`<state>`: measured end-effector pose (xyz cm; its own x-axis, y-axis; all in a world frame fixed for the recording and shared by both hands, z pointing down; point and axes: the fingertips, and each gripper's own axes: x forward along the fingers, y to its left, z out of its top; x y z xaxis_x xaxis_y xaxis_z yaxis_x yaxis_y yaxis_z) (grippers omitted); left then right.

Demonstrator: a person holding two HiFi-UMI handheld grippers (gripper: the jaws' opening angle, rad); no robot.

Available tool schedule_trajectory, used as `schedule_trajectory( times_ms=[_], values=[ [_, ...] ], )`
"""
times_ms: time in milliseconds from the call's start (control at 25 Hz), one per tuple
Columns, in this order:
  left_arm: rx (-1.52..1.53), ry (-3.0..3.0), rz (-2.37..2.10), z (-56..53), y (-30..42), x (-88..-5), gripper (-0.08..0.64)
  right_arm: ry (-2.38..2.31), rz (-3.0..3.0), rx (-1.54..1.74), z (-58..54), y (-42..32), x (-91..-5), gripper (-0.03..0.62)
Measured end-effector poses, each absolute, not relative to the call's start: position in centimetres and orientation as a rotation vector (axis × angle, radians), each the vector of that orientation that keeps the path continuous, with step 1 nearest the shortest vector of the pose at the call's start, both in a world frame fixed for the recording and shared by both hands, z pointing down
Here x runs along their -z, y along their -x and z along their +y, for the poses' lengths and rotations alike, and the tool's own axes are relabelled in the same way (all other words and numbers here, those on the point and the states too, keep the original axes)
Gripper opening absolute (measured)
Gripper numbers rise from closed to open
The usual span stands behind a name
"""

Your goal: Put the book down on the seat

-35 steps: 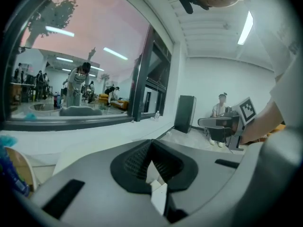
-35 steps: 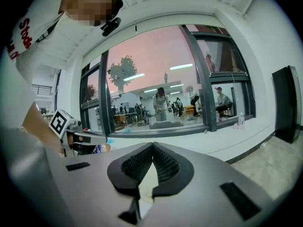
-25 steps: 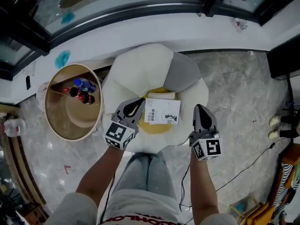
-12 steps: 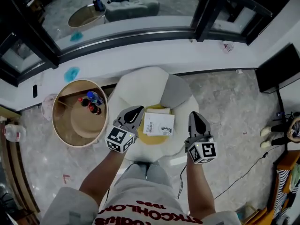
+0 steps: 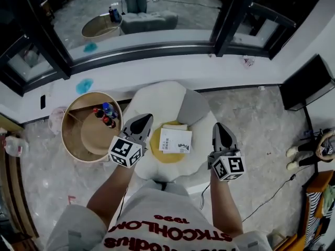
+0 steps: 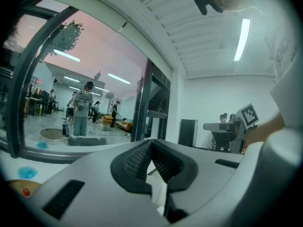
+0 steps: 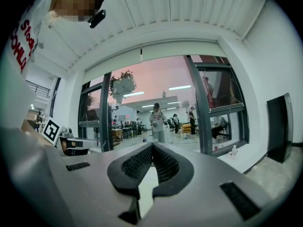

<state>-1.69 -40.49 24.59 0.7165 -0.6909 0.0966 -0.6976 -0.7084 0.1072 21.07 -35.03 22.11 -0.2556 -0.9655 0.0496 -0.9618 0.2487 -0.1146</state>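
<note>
Nearest the camera, the person's white shirt [image 5: 157, 229] fills the 6 o'clock edge of the head view, with both bare forearms reaching forward from it. The left gripper [image 5: 145, 118] is held at about 9 o'clock of the book [image 5: 175, 140] and the right gripper [image 5: 218, 126] at about 3 o'clock of it. Both are apart from the book.

In the left gripper view, the left gripper's ribbed pads [image 6: 137, 161] meet at their tips with nothing between them. The right gripper view shows the same thing: its pads [image 7: 137, 164] are pressed together and empty.

The book lies flat and closed, its pale cover up, on the yellow centre [image 5: 165, 157] of the white flower-shaped seat [image 5: 157, 101]. One grey petal [image 5: 191, 106] of the seat sits at 1 o'clock of the book.

At 9 o'clock of the seat and just beside it stands a round wooden side table [image 5: 91, 140] with a raised rim. A few small bottles [image 5: 106, 115] stand at its 1 o'clock side.

Farther off, at 12 o'clock, a white window sill [image 5: 157, 72] runs below dark-framed glass.
</note>
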Motion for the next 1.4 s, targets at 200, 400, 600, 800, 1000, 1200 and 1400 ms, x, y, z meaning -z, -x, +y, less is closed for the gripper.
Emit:
schedule_trajectory(
  times_ms=[200, 400, 600, 800, 1000, 1200, 1400],
  values=[
    [-0.062, -2.811, -1.145, -38.6, 1.8, -22.7, 0.014, 1.875, 2.455, 0.178, -33.4, -20.4, -20.7, 0.026],
    [-0.045, -2.855, -1.134, -36.4, 1.6, -20.7, 0.014, 1.837, 2.466, 0.134, -31.8, -19.5, -18.5, 0.026],
    [0.025, -2.844, -1.116, -35.3, 1.4, -18.8, 0.014, 1.827, 2.452, 0.134, -30.8, -19.9, -17.6, 0.026],
    [0.040, -2.870, -1.130, -35.0, 1.3, -17.8, 0.014, 1.829, 2.475, 0.122, -30.8, -19.6, -17.6, 0.026],
    [0.015, -2.893, -1.150, -35.2, 1.4, -17.7, 0.014, 1.818, 2.489, 0.103, -31.4, -19.1, -17.4, 0.026],
    [0.013, -2.888, -1.160, -35.1, 1.7, -17.8, 0.014, 1.810, 2.491, 0.093, -31.6, -18.7, -17.0, 0.026],
    [0.010, -2.883, -1.163, -35.1, 1.6, -17.9, 0.014, 1.807, 2.490, 0.089, -31.7, -18.8, -16.8, 0.026]
  ],
)
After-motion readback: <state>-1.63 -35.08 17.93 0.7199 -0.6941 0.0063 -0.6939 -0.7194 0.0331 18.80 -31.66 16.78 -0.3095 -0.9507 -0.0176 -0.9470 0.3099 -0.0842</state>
